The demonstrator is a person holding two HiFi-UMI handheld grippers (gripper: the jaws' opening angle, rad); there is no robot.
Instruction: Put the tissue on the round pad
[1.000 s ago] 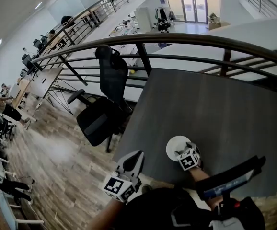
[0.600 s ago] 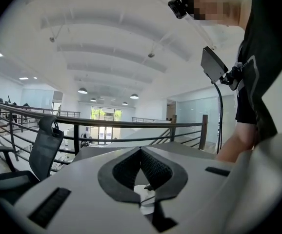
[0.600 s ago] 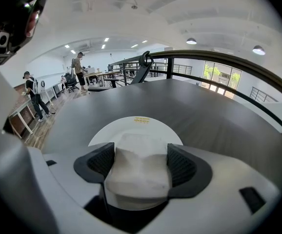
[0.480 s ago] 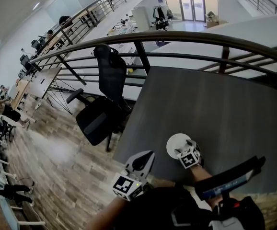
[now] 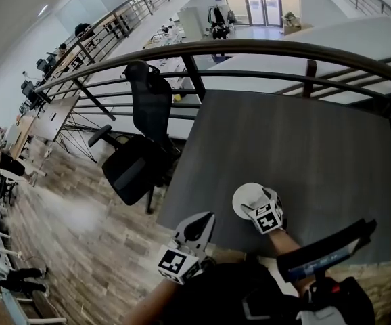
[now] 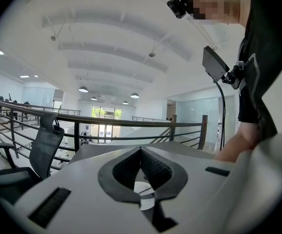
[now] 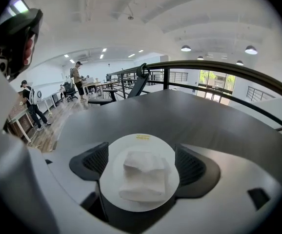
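Observation:
A folded white tissue [image 7: 143,175] lies on the round white pad [image 7: 140,143], which rests on the dark grey table [image 5: 304,147] near its front edge. My right gripper [image 7: 142,162] hangs just over the pad, its jaws opening wide on either side of the tissue, pads clear of it. In the head view the right gripper [image 5: 258,200] covers part of the round pad [image 5: 245,196], and the tissue is hidden. My left gripper [image 5: 197,223] is shut and holds nothing, off the table's near left corner; in its own view the left gripper [image 6: 141,152] points across the table.
A black office chair [image 5: 141,154] stands left of the table. A dark metal railing [image 5: 249,49] curves behind the table's far edge. The person's forearm [image 6: 236,143] shows at the right of the left gripper view. Wooden floor lies to the left.
My left gripper has moved right, nearer the table's front left corner. The right gripper has stayed over the pad.

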